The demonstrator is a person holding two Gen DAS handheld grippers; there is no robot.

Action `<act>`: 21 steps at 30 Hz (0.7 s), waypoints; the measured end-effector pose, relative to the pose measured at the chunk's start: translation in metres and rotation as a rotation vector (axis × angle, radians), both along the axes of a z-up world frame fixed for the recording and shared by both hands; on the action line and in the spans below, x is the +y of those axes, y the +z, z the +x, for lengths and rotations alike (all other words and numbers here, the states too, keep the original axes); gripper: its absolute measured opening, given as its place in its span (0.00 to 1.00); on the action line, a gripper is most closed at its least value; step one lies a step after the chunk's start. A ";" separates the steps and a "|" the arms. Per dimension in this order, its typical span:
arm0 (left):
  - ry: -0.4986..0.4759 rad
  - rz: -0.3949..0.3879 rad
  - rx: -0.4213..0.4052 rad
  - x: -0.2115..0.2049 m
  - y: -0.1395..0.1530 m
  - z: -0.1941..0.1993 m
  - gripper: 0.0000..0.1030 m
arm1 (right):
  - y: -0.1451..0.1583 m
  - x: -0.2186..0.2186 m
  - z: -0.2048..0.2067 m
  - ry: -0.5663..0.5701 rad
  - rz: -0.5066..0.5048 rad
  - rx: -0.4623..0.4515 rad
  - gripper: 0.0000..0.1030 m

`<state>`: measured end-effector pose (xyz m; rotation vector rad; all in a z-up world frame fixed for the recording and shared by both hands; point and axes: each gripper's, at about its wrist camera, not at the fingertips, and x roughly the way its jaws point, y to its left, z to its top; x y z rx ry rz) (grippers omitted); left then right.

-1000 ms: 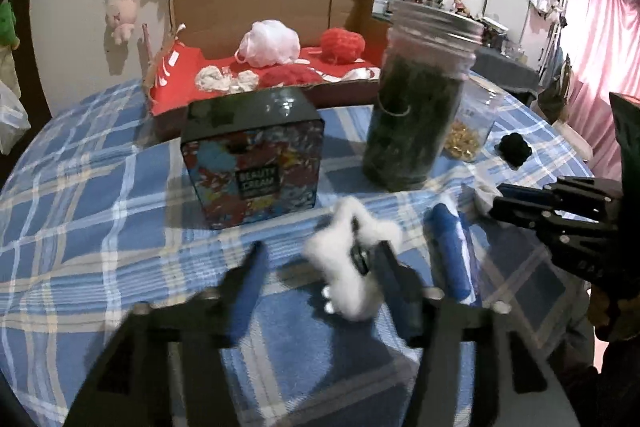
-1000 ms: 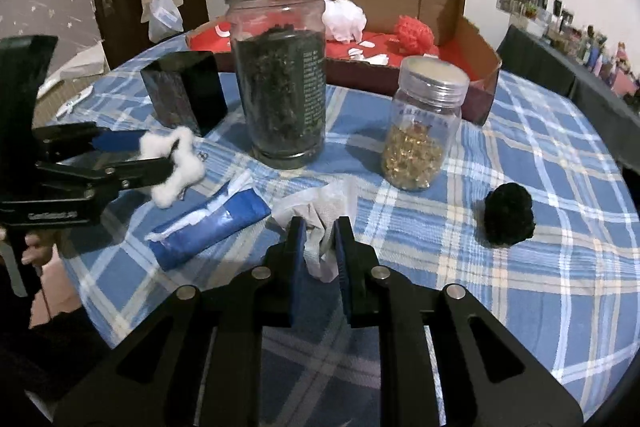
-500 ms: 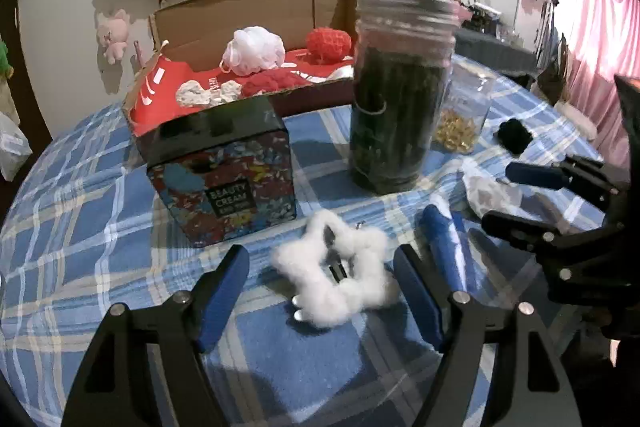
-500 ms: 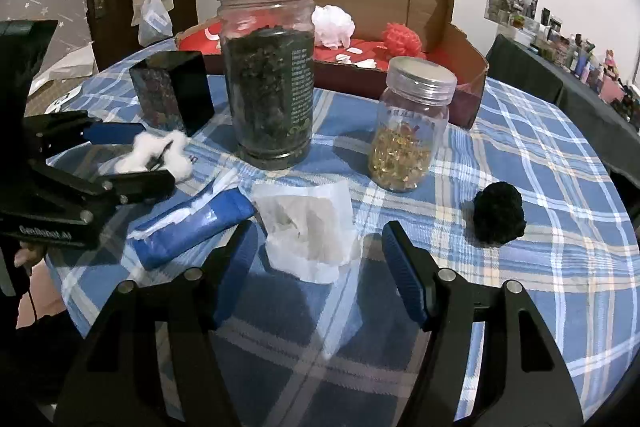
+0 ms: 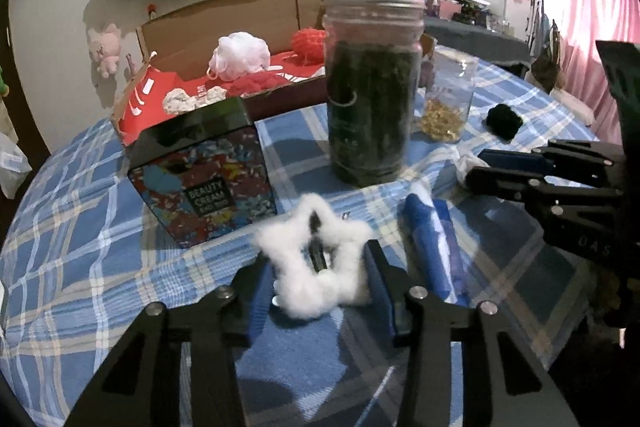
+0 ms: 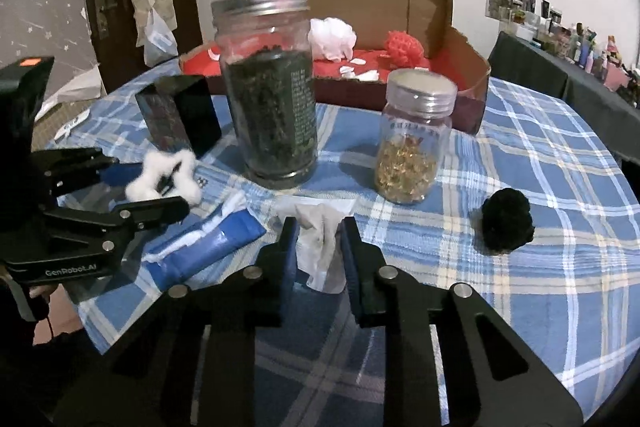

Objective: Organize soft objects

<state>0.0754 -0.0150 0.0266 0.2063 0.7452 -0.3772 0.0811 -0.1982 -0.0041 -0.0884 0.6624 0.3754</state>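
1. Table (image 6: 560, 163): carries everything below.
2. Cardboard box (image 6: 460, 67): far edge, with sponges inside.
3. Large jar (image 6: 272, 99): centre, before the box.
4. Small jar (image 6: 414, 143): right of the large jar.
5. Tin box (image 5: 200, 187): left of the large jar.
6. Fluffy star (image 5: 316, 263): near the tin box, between the left hand-held gripper's (image 5: 320, 291) closing jaws.
7. Pompom (image 6: 506, 225): far right, well apart.
8. Tube (image 6: 204, 247): between star and crumpled tissue (image 6: 320, 239).

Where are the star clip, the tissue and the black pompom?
star clip (image 5: 316, 267): left wrist view, on its white fluffy body.
tissue (image 6: 320, 239): right wrist view, on its crumpled middle.
black pompom (image 6: 507, 225): right wrist view, on its centre.
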 end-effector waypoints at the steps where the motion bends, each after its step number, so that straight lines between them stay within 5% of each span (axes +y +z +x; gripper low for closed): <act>1: 0.002 -0.005 -0.003 0.001 0.002 0.000 0.44 | 0.001 0.000 0.000 -0.001 0.001 -0.003 0.19; 21: 0.155 -0.113 0.037 0.079 0.026 -0.009 0.44 | 0.012 -0.034 -0.002 -0.073 0.018 0.019 0.18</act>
